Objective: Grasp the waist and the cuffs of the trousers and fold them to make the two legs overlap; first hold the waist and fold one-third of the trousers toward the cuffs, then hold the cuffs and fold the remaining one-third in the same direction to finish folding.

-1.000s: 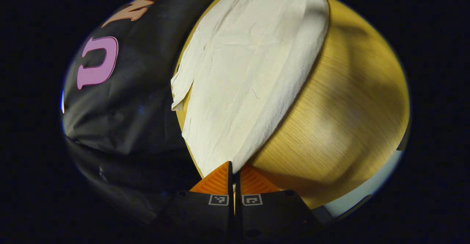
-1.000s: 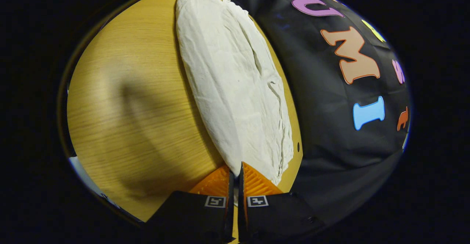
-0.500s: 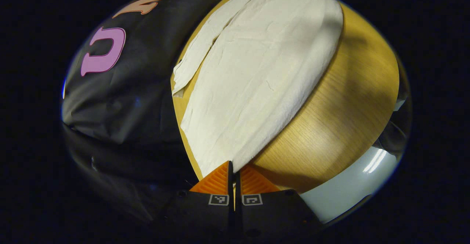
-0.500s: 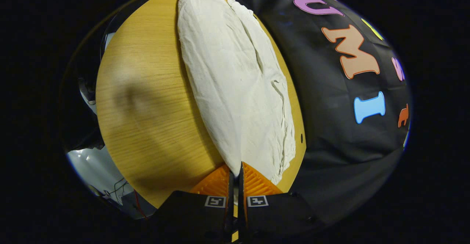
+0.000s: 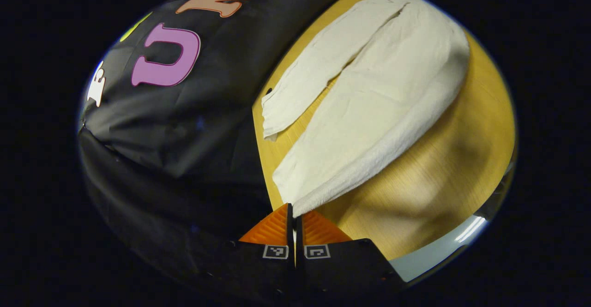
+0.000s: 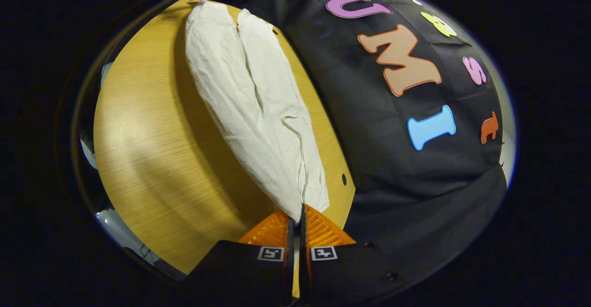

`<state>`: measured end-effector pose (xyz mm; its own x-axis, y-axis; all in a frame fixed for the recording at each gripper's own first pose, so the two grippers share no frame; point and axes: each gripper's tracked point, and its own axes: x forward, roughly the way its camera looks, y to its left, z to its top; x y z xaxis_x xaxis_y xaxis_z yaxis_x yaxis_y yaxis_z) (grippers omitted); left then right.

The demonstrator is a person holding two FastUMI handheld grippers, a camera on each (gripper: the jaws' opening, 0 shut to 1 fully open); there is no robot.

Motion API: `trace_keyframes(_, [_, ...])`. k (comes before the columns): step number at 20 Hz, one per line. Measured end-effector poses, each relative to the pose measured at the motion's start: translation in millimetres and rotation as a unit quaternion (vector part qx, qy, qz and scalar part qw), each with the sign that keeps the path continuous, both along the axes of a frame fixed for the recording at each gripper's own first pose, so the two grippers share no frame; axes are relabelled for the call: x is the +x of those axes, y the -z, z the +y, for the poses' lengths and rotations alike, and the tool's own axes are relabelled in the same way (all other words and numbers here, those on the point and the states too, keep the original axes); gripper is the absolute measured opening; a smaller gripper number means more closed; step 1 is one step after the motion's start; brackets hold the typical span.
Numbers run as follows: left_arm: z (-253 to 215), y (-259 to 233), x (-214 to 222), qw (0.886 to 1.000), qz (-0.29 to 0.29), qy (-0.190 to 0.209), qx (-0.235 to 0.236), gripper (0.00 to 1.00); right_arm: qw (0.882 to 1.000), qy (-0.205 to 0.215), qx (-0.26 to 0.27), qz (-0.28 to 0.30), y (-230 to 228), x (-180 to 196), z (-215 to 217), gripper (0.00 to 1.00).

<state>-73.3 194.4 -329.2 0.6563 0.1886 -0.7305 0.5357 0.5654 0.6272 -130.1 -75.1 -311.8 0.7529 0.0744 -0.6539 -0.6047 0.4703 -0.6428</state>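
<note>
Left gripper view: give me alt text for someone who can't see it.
The left gripper is shut on an end of cream trousers, which stretch away over a wooden table. The two legs lie apart, splayed in a V, one near the black cloth wall.

The room is dim, with warm light pooled on the bench [image 5: 461,159]. In the left gripper view a soft broad shadow crosses the wood toward 4 o'clock, and a thin streak of glare shows near 5 o'clock. In the right gripper view a pale bright patch sits on the bench [image 6: 138,150] toward 9 o'clock, with a shadow just beside the trousers [image 6: 249,108]. The trousers [image 5: 383,108] look sharp. Straight edges bow strongly toward the rim, where detail softens and darkens.
</note>
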Motion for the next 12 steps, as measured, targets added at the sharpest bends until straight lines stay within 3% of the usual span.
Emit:
trace_keyframes(5, [-13, -34, 35, 0.999, -0.037, -0.024, 0.010, 0.00, 0.999, -0.001, 0.036, -0.039, -28, 32, -2, 0.07])
trace_keyframes(8, [-17, -51, 50, 0.998, -0.053, -0.035, 0.014, 0.00, 0.997, 0.009, 0.052, -0.050, -36, 52, -14, 0.04])
trace_keyframes(12, [-23, -55, 86, 0.997, -0.070, -0.037, -0.001, 0.00, 0.996, 0.035, 0.052, -0.058, -42, 76, -21, 0.07])
